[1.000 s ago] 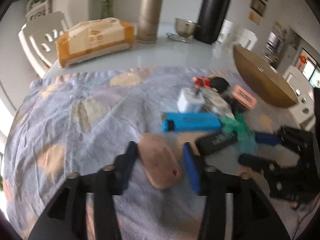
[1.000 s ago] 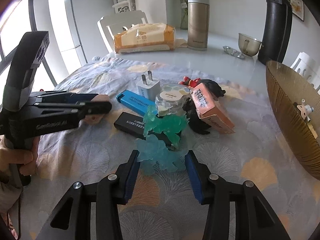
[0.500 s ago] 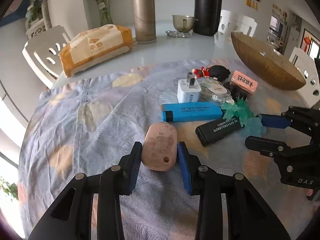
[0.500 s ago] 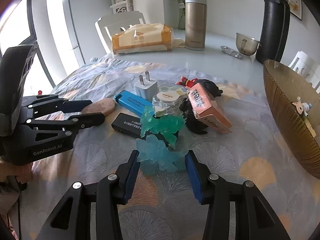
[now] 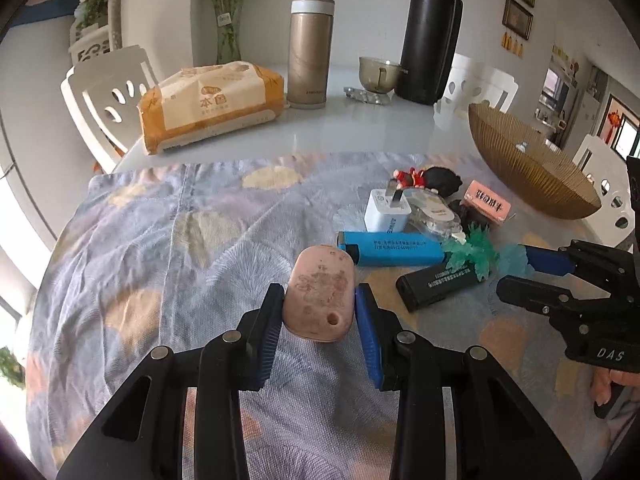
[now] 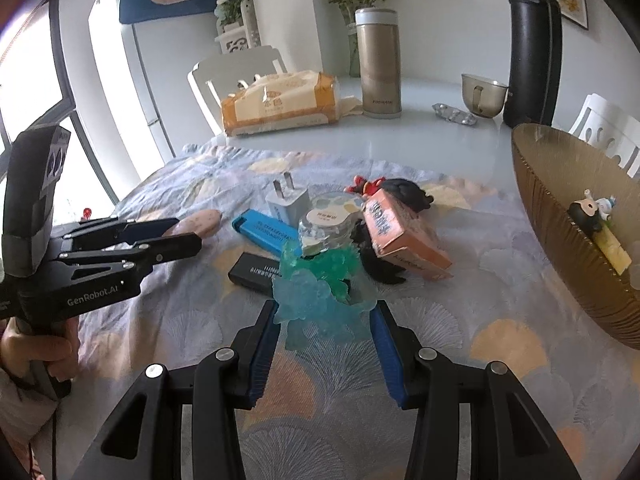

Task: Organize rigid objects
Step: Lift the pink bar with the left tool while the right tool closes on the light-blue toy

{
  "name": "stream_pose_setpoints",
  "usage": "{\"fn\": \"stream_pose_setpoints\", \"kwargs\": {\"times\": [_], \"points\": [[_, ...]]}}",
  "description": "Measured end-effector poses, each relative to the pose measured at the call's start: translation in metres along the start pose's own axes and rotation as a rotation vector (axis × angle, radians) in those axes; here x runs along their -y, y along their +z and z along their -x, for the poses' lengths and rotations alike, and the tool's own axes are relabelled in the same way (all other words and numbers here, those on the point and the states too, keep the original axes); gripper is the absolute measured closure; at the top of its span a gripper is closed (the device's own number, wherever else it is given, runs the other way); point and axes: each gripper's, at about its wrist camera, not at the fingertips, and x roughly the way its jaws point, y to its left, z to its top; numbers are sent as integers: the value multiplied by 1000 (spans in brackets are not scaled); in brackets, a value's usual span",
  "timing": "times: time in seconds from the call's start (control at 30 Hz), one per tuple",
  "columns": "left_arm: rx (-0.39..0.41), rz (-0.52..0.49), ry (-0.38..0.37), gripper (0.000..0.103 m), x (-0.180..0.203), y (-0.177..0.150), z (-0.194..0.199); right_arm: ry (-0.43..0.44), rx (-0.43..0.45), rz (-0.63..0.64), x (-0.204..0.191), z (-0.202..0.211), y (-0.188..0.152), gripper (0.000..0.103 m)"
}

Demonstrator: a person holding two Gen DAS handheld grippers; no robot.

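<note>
My left gripper (image 5: 320, 312) is shut on a pink oval tag (image 5: 320, 292) and holds it just above the patterned cloth (image 5: 160, 248); the gripper also shows in the right wrist view (image 6: 176, 236). My right gripper (image 6: 325, 320) is open around a translucent blue-green toy figure (image 6: 316, 296), its pads beside it with a small gap. Behind the toy lie a black stick (image 6: 256, 270), a blue lighter-shaped case (image 6: 266, 230), a white charger plug (image 6: 286, 204), a clear tape roll (image 6: 326, 222) and a pink box (image 6: 404, 236). A golden bowl (image 6: 552, 216) stands at the right.
On the bare table behind stand a tissue pack (image 5: 208, 108), a gold flask (image 5: 310, 52), a black thermos (image 5: 432, 36) and a small metal cup (image 5: 378, 74). White chairs ring the table. The bowl holds a small figurine (image 6: 594, 212).
The left gripper has closed on the pink tag and lifted it slightly. The right gripper has stayed open around the blue-green toy.
</note>
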Motion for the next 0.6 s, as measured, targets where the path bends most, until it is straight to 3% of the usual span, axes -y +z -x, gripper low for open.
{"fn": "stream_pose_setpoints", "kwargs": {"times": [0.23,0.6], "points": [[113,26,-2,70,-2,7,16,21,90,-61,13,23,7,58],[205,4,-57,70,34,44,34,21,233,-203,47,59,11,58]]}}
